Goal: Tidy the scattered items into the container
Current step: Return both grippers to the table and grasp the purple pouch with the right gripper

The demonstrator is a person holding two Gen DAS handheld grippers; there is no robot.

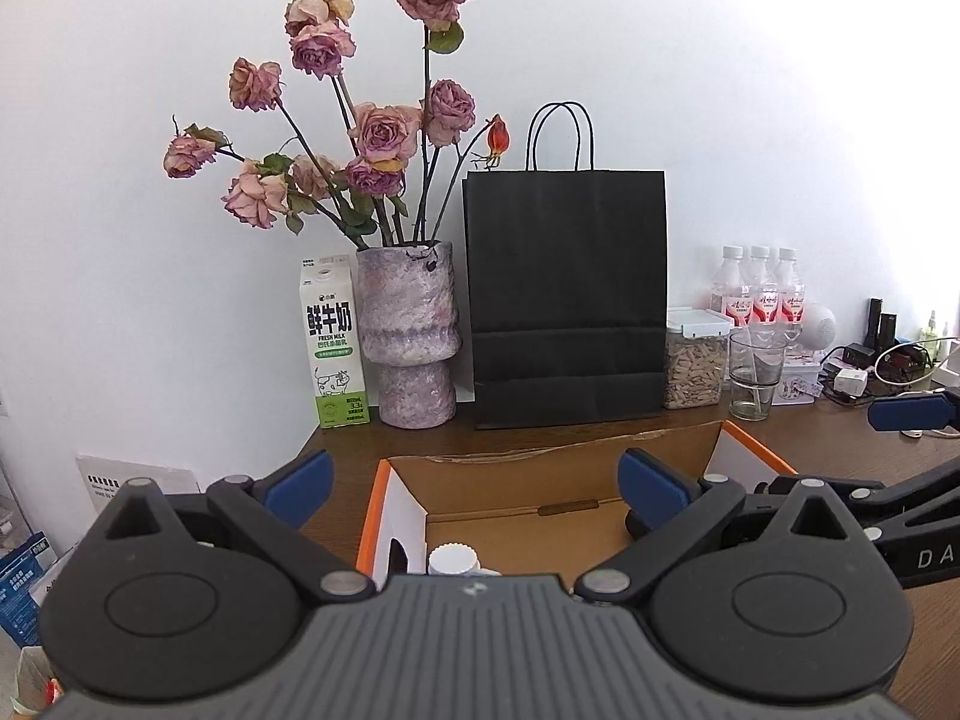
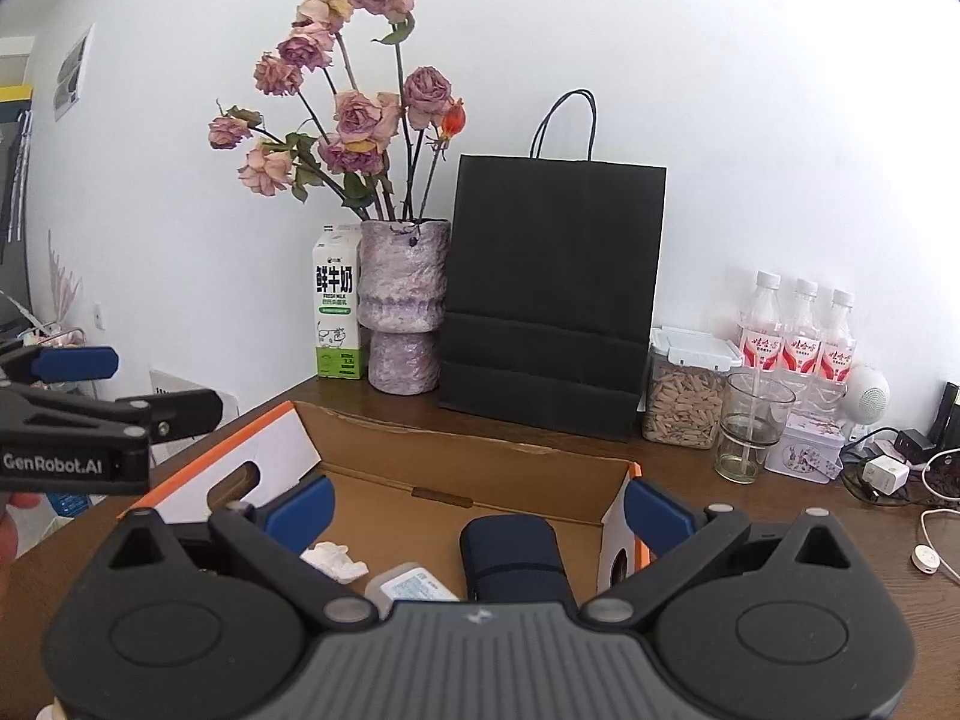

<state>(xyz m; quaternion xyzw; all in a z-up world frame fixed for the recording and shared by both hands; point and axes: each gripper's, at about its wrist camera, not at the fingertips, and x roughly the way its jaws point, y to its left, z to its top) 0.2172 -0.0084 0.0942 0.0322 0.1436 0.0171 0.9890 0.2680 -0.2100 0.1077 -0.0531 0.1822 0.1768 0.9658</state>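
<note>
- One milk carton (image 1: pixel 334 341) stands at the back left of the brown table (image 1: pixel 810 438), by the wall.
- One purple vase (image 1: pixel 413 333) with dried roses stands just beside the carton, on its right.
- One black paper bag (image 1: pixel 567 294) stands next, upright, with two thin handles.
- One clear jar of seeds (image 1: pixel 695 360) with a white lid stands to the right of the bag, and one empty glass (image 1: pixel 755 375) stands in front of it.
- Three water bottles (image 1: pixel 761 291) with red labels stand in a row behind the glass.
- One open cardboard box (image 2: pixel 474 468) with orange edges sits in the middle of the table, right under both grippers.
- The left gripper (image 1: pixel 474 489) hangs over the box. Its two blue fingers (image 1: pixel 300 489) are wide apart and hold nothing.
- The right gripper (image 2: pixel 477 513) hangs over the box too. Its fingers (image 2: pixel 654 513) are also wide apart and empty.
- The left view shows only one thing in the box: a bottle with a white ribbed cap (image 1: pixel 454 559), near the left wall.
- The right view shows three other things in the box: a crumpled white tissue (image 2: pixel 334 561), a small clear packet (image 2: pixel 411 587) and a dark blue pouch (image 2: pixel 513 558).
- The right view also shows a white cable (image 2: pixel 936 534) and chargers on the table at the far right.
</note>
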